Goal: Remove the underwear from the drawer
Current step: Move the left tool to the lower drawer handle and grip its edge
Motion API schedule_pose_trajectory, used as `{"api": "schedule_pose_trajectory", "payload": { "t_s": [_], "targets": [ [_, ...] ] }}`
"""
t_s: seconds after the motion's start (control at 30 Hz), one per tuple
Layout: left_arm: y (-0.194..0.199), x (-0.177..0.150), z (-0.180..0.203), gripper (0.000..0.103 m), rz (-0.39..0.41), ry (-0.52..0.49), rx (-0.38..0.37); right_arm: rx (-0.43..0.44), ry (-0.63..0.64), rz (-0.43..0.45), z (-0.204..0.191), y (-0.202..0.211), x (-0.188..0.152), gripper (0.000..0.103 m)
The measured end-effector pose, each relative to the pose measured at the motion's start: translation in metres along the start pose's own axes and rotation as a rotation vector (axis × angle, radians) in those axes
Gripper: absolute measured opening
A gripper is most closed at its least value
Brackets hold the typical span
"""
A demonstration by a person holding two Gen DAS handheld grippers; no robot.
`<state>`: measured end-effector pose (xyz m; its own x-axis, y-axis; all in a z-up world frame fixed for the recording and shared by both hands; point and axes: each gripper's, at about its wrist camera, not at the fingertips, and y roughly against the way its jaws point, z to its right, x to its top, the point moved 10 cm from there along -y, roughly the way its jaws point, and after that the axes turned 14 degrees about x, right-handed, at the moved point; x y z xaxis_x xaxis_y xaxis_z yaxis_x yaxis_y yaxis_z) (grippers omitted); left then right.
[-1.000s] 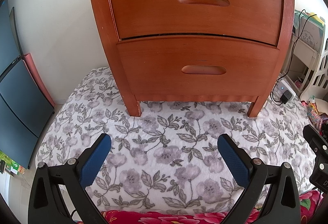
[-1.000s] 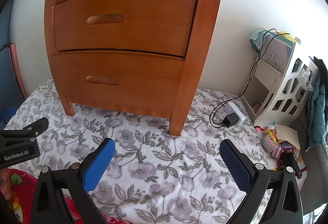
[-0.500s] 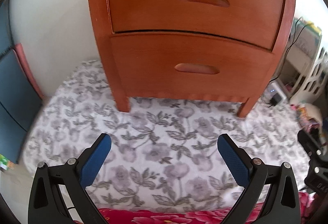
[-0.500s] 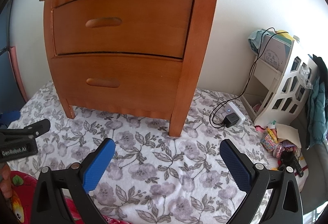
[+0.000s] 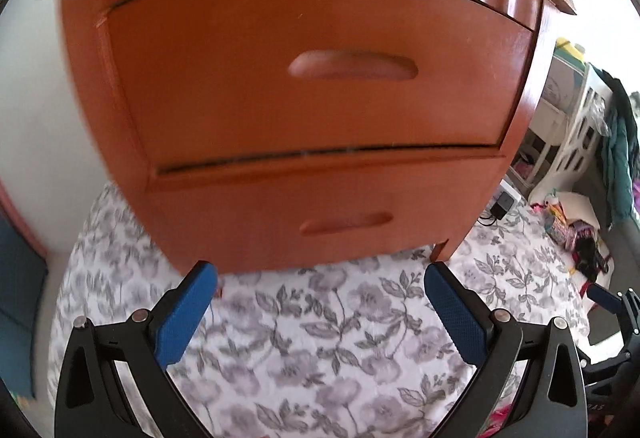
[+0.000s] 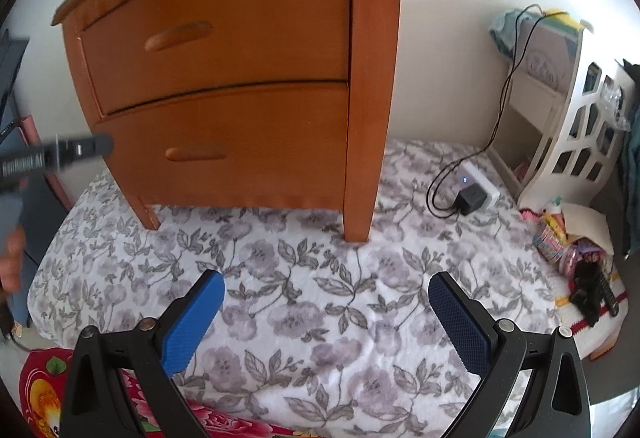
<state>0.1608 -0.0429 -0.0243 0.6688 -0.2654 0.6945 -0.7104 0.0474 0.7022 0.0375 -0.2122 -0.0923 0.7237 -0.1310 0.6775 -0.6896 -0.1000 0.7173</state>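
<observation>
Both drawers of the nightstand (image 5: 320, 97) are closed; the underwear is presumably inside, unseen; your left gripper (image 5: 320, 302) and right gripper (image 6: 326, 312) stand wide open, empty; hook the top handle (image 5: 352, 66); expect soft, light fabric.

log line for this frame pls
phase: approach | left gripper: open, empty, facing top drawer | right gripper: open, empty, over floral blanket | both drawers shut | underwear: unseen

Orange-brown wooden nightstand (image 5: 320, 109), white blanket with grey floral print (image 6: 320, 278), blue finger pads (image 6: 192, 322)
</observation>
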Motion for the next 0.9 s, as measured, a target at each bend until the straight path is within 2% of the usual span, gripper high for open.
{"api": "schedule_pose_trajectory", "payload": {
  "t_s": [0.2,0.37,0.57,0.73,0.83,0.9],
  "targets": [
    [-0.033,0.033,0.012,0.103,-0.027,-0.152,0.007,0.025,0.018,-0.04,-0.003,-0.015,0.0,0.103],
    [-0.052,0.043,0.025,0.103,-0.057,-0.243,-0.021,0.051,0.026,-0.067,-0.005,-0.027,0.002,0.103],
    [-0.068,0.046,0.036,0.103,-0.078,-0.365,-0.015,0.052,0.035,-0.079,-0.005,-0.039,0.004,0.103],
    [-0.076,0.048,0.044,0.103,-0.104,-0.425,-0.012,0.064,0.034,-0.086,-0.006,-0.044,0.004,0.103],
    [-0.079,0.044,0.049,0.103,-0.137,-0.432,-0.039,0.069,0.027,-0.084,-0.005,-0.045,0.004,0.103],
    [-0.078,0.044,0.051,0.103,-0.141,-0.45,-0.021,0.075,0.016,-0.084,-0.004,-0.046,0.003,0.103]
  ]
}}
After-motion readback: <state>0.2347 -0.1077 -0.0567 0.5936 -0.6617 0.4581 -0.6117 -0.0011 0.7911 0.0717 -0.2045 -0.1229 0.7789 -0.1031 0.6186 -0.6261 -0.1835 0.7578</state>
